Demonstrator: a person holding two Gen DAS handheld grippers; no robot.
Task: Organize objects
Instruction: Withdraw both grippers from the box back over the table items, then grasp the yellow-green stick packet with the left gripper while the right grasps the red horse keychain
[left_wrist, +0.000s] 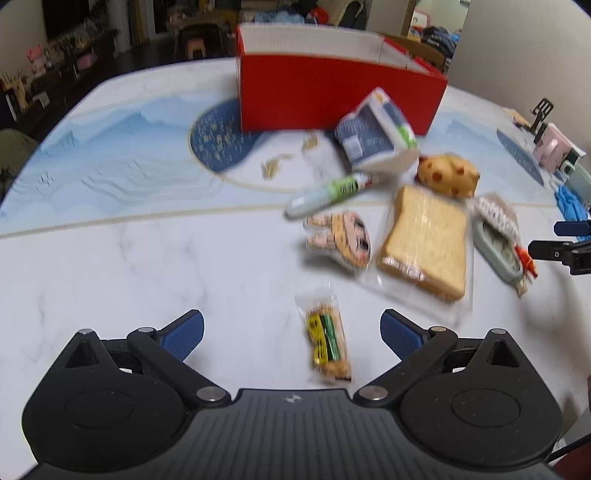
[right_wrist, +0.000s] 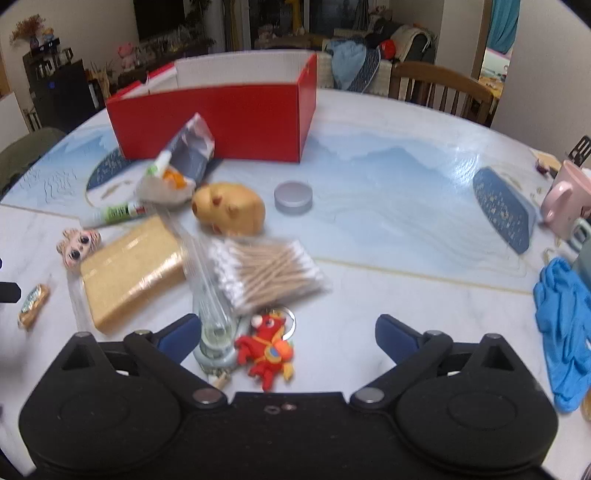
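Left tongs (left_wrist: 291, 334): jaws spread wide, holding nothing, above the white marble surface (left_wrist: 147, 266). A small clear-wrapped snack bar with yellow-green label (left_wrist: 327, 338) lies between the blue pads, untouched. Right tongs (right_wrist: 288, 338): jaws wide, empty; a red plush keyring figure (right_wrist: 267, 349) lies between them, a clear packet of cotton swabs (right_wrist: 266, 271) just beyond. Wrapped slice of bread (left_wrist: 424, 242) and tan spotted toy animal (right_wrist: 231, 208) lie near. An open red cardboard box (left_wrist: 332, 96) stands at the far side.
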